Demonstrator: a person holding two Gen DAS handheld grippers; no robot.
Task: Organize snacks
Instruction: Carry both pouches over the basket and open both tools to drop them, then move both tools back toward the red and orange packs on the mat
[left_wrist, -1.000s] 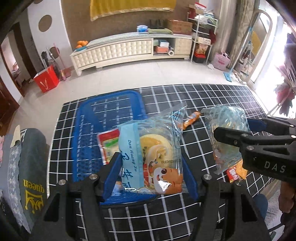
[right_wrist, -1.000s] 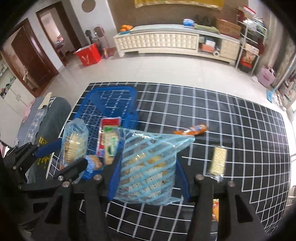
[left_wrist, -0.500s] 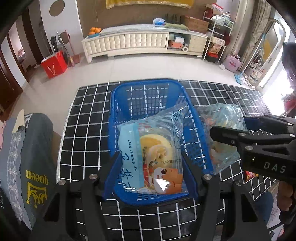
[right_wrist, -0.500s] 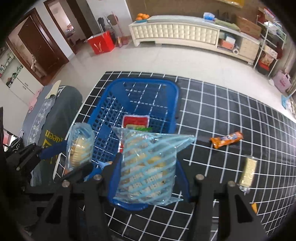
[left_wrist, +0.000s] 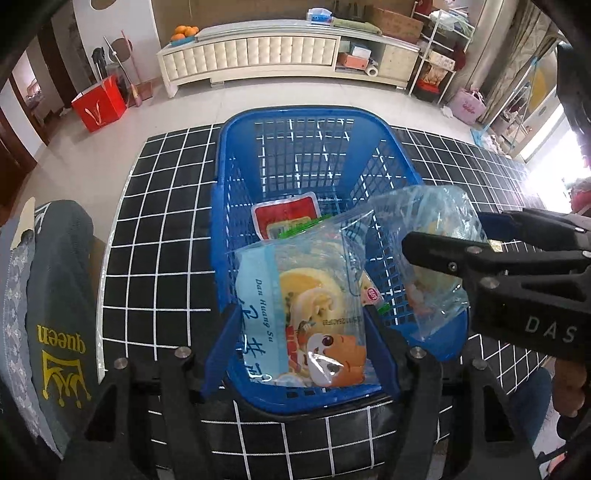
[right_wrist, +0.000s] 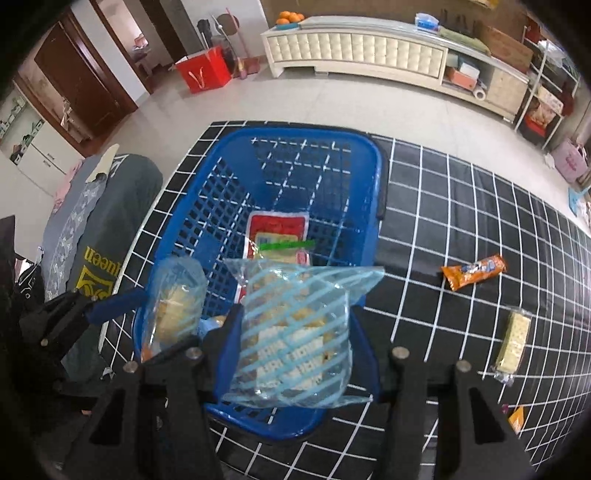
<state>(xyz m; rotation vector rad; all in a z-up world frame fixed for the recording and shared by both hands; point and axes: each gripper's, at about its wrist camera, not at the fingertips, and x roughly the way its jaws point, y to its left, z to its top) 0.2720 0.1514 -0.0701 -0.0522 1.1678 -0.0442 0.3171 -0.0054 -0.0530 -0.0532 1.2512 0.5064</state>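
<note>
A blue plastic basket (left_wrist: 314, 125) (right_wrist: 303, 144) stands on the black grid tablecloth. A red snack pack (left_wrist: 286, 218) (right_wrist: 277, 230) lies on its floor. My left gripper (left_wrist: 303, 332) is shut on a clear blue cake bag with a cartoon print (left_wrist: 299, 306), held over the basket's near end; this bag also shows in the right wrist view (right_wrist: 177, 299). My right gripper (right_wrist: 295, 339) is shut on a blue-striped biscuit bag (right_wrist: 295, 332), also over the near end; the striped bag shows in the left wrist view (left_wrist: 432, 236).
An orange snack bar (right_wrist: 474, 271) and a pale cracker pack (right_wrist: 513, 339) lie on the cloth right of the basket. An orange packet corner (right_wrist: 515, 417) shows at the lower right. A grey "queen" cushion (left_wrist: 55, 295) sits left of the table.
Both grippers have moved over the basket with their bags. The basket now lies straight below them, and the red pack inside has come into view.
</note>
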